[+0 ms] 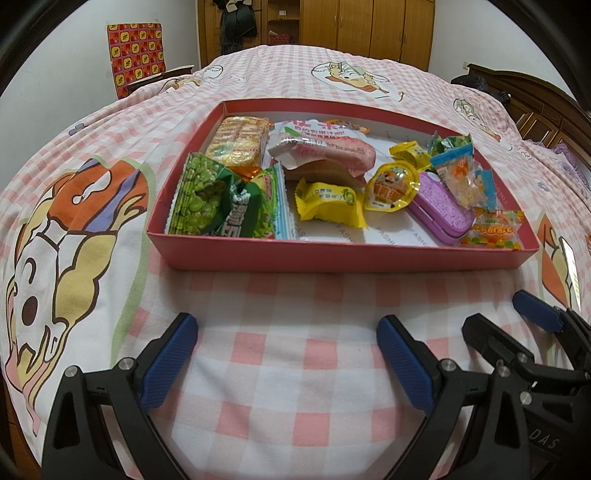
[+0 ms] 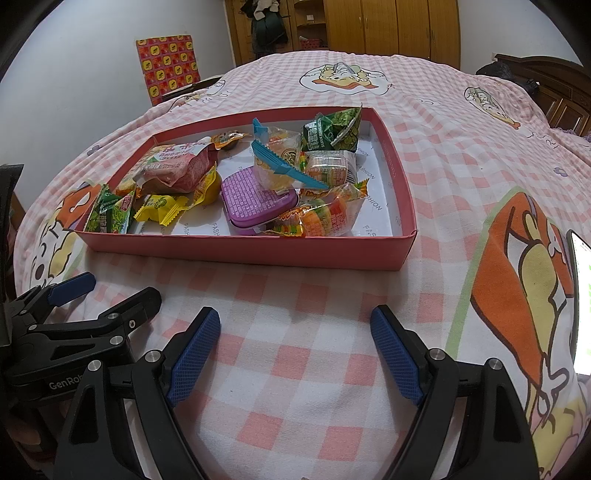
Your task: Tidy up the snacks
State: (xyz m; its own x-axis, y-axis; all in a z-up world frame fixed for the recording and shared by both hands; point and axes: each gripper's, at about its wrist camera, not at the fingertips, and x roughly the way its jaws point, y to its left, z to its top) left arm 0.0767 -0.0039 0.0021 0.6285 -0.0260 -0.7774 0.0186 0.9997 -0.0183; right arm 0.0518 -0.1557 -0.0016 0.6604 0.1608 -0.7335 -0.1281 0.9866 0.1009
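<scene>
Snacks gathered inside a shallow red box on a bed under a pink checked sheet printed with cartoon figures. Along the box's left end in the left wrist view: green pea packets and a golden cracker pack. Mid-box, a pink-and-white pouch, with a yellow wrapped sweet just in front of it and a yellow jelly cup beside that. Toward the right end, a purple tin flat on the white lining, a clear packet with blue edges leaning over its far side, and an orange gummy bag touching its right side. Dark green packet propped in the far right corner.

Left hand-held gripper spread wide, holding nothing, low over the sheet just short of the box's near wall. Right hand-held gripper likewise spread and holding nothing, just beside the left one, facing the same wall. Patterned red-and-yellow sheet against the wall beyond, and wooden wardrobes at the back.
</scene>
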